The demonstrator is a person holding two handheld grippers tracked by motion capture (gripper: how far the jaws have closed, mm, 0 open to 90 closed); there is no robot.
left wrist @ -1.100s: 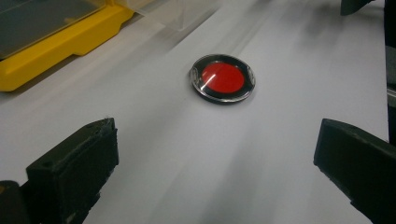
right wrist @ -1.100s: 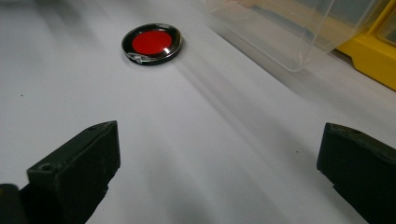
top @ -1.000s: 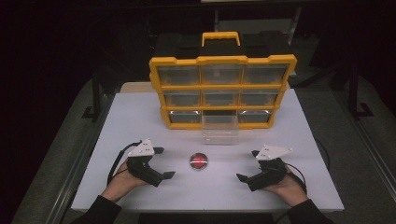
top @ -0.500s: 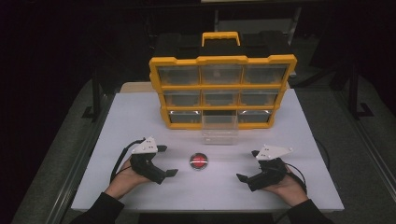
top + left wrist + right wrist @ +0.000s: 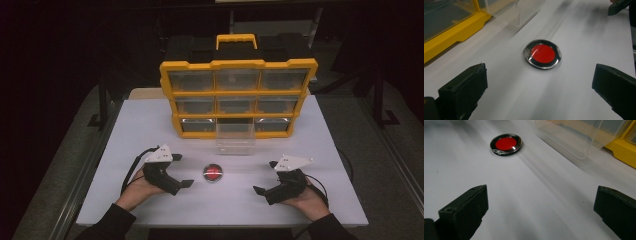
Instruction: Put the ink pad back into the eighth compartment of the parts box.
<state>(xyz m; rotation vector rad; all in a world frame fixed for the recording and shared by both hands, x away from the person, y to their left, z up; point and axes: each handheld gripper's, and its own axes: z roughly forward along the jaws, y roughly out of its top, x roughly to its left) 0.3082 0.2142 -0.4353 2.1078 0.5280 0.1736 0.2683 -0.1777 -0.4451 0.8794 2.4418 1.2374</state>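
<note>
Left gripper point(image 5: 181, 171) has edged rightward toward the red disc point(image 5: 213, 173) at frame centre; both it and right gripper point(image 5: 265, 176) released, jaws wide.

organizer point(image 5: 238, 95) drawer contents too murky to tell; clear drawer point(image 5: 584, 137) cut off at right gripper view's top edge
</note>
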